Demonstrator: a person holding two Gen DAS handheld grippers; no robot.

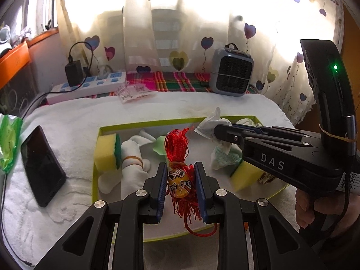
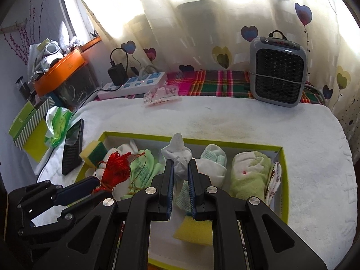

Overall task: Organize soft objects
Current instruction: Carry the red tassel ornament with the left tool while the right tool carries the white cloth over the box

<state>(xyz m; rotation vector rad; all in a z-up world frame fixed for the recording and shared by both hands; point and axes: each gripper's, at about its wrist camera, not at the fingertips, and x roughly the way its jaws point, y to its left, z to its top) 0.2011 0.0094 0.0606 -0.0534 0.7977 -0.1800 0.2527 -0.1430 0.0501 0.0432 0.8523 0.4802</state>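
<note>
— How far along would you say they are?

— Well on, I'd judge. The green-rimmed box (image 2: 284, 175) on the white towel (image 2: 247, 121) already holds most of the soft things: a yellow sponge (image 1: 107, 151) in the far left corner, a rolled white sock (image 1: 132, 157) beside it, pale green socks (image 2: 144, 168), a light green towel roll (image 2: 249, 177) towards the right end, and a patterned cloth (image 2: 275, 180) tucked against the right wall.

— And what's left?

— Two pieces, both in the air over the box. The left gripper (image 1: 181, 180) is clamped on a red tassel charm (image 1: 178, 181) with a painted mask face, threads spilling above and below its pads. The right gripper (image 2: 180, 173) is closed tight on a crumpled white cloth (image 2: 177, 155), hanging over the middle of the box.

— Room for them?

— It's tight. A second sponge (image 2: 193, 228) lies at the near side under the right gripper, and the middle is crowded with a white and mint sock bundle (image 2: 213, 162). The two grippers are close together, so they could knock each other.

— Anything else about?

— A black phone (image 1: 42, 166) just left of the box, a green plastic bag (image 2: 57, 123) beyond it, a power strip (image 2: 135, 83), a clear packet (image 2: 160, 94) and a small grey heater (image 2: 279, 72) at the back by the curtain (image 2: 191, 22). None of those block the box.
</note>
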